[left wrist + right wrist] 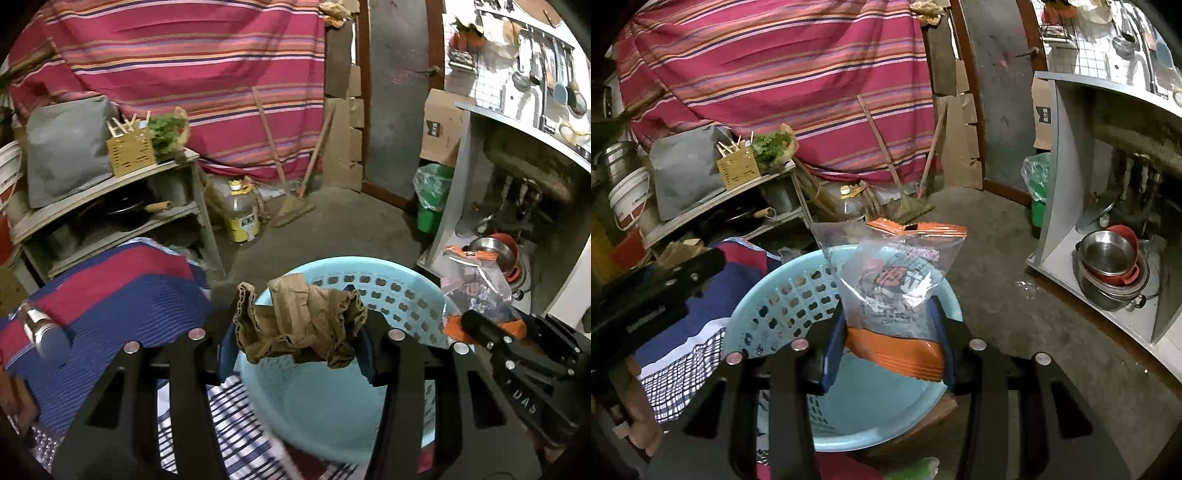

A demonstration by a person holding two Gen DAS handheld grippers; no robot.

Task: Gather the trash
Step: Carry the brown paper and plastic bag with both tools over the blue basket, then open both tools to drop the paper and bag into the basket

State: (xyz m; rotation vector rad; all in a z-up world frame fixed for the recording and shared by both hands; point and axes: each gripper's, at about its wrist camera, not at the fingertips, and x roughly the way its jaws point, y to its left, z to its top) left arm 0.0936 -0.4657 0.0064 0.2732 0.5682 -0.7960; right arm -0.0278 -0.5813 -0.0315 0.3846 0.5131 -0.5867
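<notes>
Both hands are over the basin [332, 406] w/ loads. L gripper [295, 343] clamps a brown wad [303, 325], hanging just inside the near rim, bowl directly below. R gripper [890, 347] pinches a clear wrapper [897, 291] by its orange bottom edge, long axis standing up, also above the bowl but toward its far-right side. Both look set for a straight drop; L seems better centred. Basin looks empty inside. A green bin [432, 199] stands well apart by the door.
</notes>
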